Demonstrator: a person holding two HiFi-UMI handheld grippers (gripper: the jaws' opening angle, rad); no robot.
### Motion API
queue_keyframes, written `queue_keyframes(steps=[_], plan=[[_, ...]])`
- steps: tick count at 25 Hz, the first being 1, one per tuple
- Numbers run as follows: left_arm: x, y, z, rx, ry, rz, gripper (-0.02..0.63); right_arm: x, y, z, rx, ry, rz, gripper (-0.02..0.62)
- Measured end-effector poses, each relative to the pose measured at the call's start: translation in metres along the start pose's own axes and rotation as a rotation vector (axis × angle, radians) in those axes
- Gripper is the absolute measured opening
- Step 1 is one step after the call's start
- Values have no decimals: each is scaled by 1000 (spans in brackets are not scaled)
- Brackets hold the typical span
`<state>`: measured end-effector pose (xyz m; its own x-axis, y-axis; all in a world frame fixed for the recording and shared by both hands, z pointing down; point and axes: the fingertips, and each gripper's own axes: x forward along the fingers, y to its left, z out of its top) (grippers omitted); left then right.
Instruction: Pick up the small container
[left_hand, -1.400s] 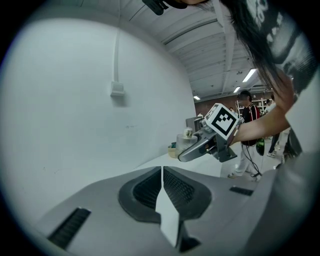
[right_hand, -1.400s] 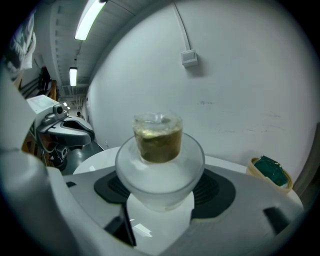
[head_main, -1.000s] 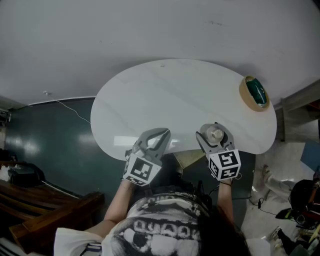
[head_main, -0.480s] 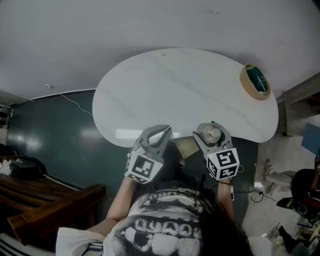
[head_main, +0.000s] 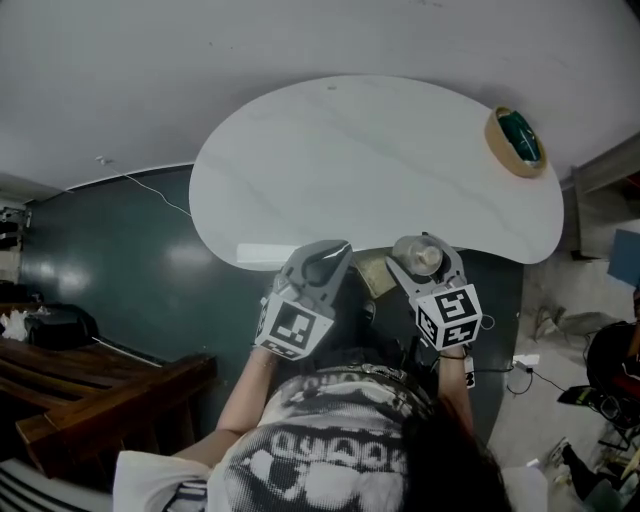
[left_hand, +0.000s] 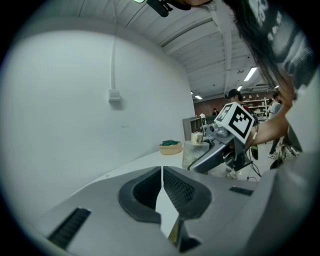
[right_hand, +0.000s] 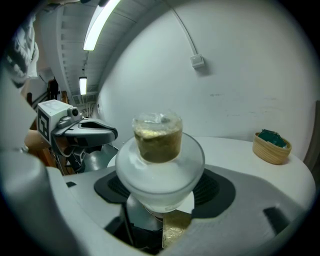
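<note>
The small container (head_main: 424, 257) is a clear plastic cup with a brownish filling and a wide frosted part. My right gripper (head_main: 425, 262) is shut on it and holds it at the near edge of the white oval table (head_main: 370, 170). In the right gripper view the small container (right_hand: 159, 150) fills the space between the jaws, which press on its wide frosted part. My left gripper (head_main: 328, 256) is shut with nothing in it, just left of the right one. In the left gripper view the left gripper (left_hand: 162, 181) has its pads touching, and the right gripper (left_hand: 220, 145) shows with the container (left_hand: 191, 154).
A tan round bowl (head_main: 517, 142) with something green in it stands at the table's far right end; the same bowl (right_hand: 272, 145) shows in the right gripper view. Dark green floor lies left of the table, with wooden furniture (head_main: 90, 400) at the lower left. A white wall is behind.
Both grippers have drawn back from over the table to its near edge, closer to the person's body. The right gripper keeps its hold on the container; the left stays shut.
</note>
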<state>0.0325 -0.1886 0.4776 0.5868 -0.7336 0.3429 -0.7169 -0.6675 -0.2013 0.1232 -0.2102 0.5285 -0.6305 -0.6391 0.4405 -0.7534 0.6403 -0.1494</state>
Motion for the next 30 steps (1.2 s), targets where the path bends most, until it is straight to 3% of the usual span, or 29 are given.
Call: queue_keyframes(steps=[30], plan=[[-27, -36, -3, 9, -23, 0, 11, -37, 31, -23, -34, 0, 0, 327]])
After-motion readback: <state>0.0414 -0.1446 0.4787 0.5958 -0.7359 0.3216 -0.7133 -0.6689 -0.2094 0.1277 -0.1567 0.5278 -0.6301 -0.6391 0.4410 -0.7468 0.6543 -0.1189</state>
